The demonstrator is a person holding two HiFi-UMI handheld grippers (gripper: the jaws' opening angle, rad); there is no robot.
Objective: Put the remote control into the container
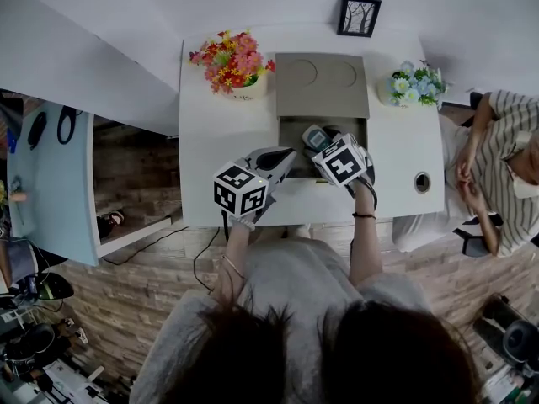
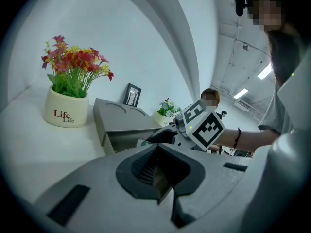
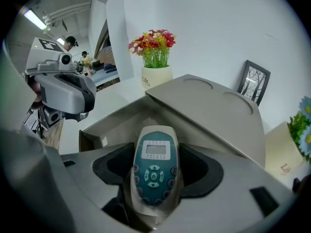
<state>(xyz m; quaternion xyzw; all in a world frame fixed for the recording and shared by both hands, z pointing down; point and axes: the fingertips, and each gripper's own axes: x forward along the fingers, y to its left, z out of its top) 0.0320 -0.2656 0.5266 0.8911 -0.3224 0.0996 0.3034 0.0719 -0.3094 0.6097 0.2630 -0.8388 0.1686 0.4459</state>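
A white and teal remote control (image 3: 154, 168) with a small screen is clamped between the jaws of my right gripper (image 3: 154, 178). In the head view the remote control (image 1: 315, 136) pokes out over the open grey container (image 1: 296, 130) on the white table. The container's lid (image 1: 322, 84) is flipped back and lies flat behind the opening. My left gripper (image 1: 282, 160) is shut with nothing in it, hovering at the container's front left corner. In the left gripper view the right gripper (image 2: 167, 136) reaches over the container (image 2: 119, 135).
A pot of red and yellow flowers (image 1: 232, 67) stands at the table's back left, a pot of blue flowers (image 1: 413, 84) at the back right. A small framed picture (image 1: 359, 15) leans on the wall. A seated person (image 1: 501, 171) is at the right of the table.
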